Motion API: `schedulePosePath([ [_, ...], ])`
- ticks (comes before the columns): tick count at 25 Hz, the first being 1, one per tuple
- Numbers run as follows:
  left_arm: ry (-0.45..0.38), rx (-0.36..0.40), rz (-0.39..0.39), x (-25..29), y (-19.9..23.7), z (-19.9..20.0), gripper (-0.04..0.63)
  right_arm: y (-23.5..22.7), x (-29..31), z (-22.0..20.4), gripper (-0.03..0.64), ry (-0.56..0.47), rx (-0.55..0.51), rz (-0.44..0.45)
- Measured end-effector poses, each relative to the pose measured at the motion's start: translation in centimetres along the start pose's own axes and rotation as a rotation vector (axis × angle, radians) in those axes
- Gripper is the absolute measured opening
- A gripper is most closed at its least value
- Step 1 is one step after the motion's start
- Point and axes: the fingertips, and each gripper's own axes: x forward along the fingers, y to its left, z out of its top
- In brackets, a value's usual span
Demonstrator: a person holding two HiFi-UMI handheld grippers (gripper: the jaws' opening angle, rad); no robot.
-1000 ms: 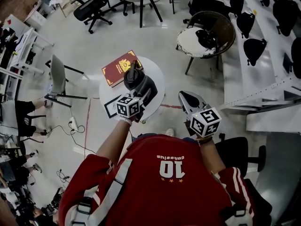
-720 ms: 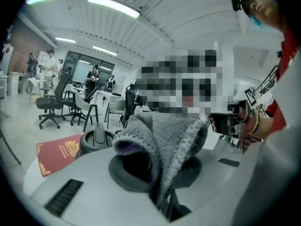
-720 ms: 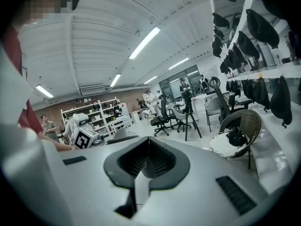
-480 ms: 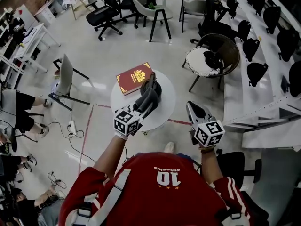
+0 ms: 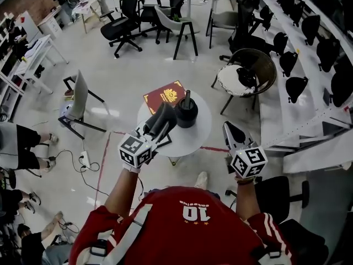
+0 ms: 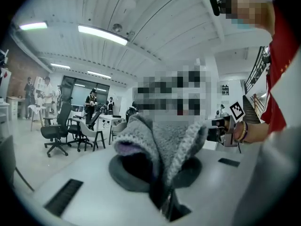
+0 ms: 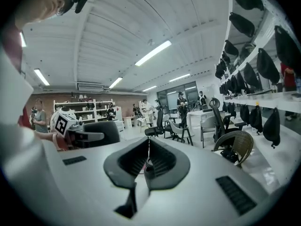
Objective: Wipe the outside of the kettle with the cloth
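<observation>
A black kettle [image 5: 186,114] stands upright on the small round white table [image 5: 199,132], its handle pointing up. My left gripper [image 5: 160,122] is just left of the kettle and a little apart from it. It is shut on a grey fleecy cloth [image 6: 162,142], which bulges out over both jaws and looks dark from above [image 5: 163,116]. My right gripper [image 5: 228,128] hangs off the table's right edge. In the right gripper view its jaws [image 7: 147,160] meet with nothing between them.
A red book [image 5: 164,94] lies at the table's far left edge, and a black-framed card [image 5: 164,141] lies near its front. A wicker chair [image 5: 246,72] stands back right, a folding chair [image 5: 77,99] to the left, and office chairs stand further back. A person stands at the far left.
My left gripper has drawn the cloth off the kettle toward the left, so the kettle now stands uncovered. The right gripper has kept its place.
</observation>
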Motion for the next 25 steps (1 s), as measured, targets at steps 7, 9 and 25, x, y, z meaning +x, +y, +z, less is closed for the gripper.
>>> schedulePosePath([
  [7, -0.053, 0.066, 0.013, -5.8, 1.4, 3.6, 0.046, 4.6, -2.5, 1.5, 0.017, -0.039, -0.045, -0.079],
  [9, -0.069, 0.063, 0.005, -7.0, 1.7, 4.2, 0.046, 5.6, -3.1, 1.6, 0.017, -0.047, -0.050, -0.097],
  [25, -0.084, 0.098, -0.001, -14.5, 2.0, 5.1, 0.046, 11.1, -6.7, 1.1, 0.017, -0.066, -0.084, -0.216],
])
